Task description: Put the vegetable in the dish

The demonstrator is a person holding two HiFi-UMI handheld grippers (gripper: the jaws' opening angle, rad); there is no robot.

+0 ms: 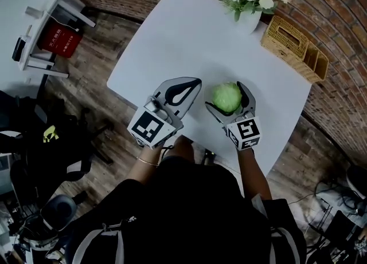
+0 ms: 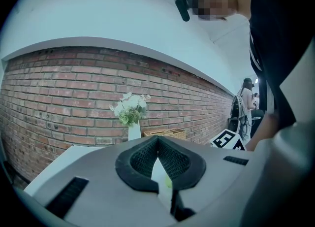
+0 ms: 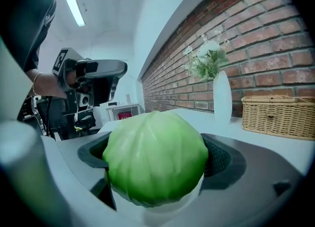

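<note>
A round green cabbage [image 1: 227, 97] [image 3: 155, 157] sits between the jaws of my right gripper [image 1: 226, 92], which is shut on it just above the white table [image 1: 172, 39]. A faint white dish rim [image 1: 206, 94] shows left of and below the cabbage; a pale curved edge [image 3: 162, 217] also appears under the cabbage. I cannot tell if the cabbage touches the dish. My left gripper [image 1: 196, 81] [image 2: 157, 140] hovers just left of the cabbage, jaw tips together and holding nothing.
At the table's far end stand a white vase of flowers [image 1: 248, 18] [image 2: 134, 131] [image 3: 221, 98] and a wicker basket [image 1: 293, 48] [image 3: 275, 115]. A brick wall runs behind them. The table's near edge [image 1: 189, 137] is close to the person. A red box [image 1: 57, 39] sits by a white shelf at left.
</note>
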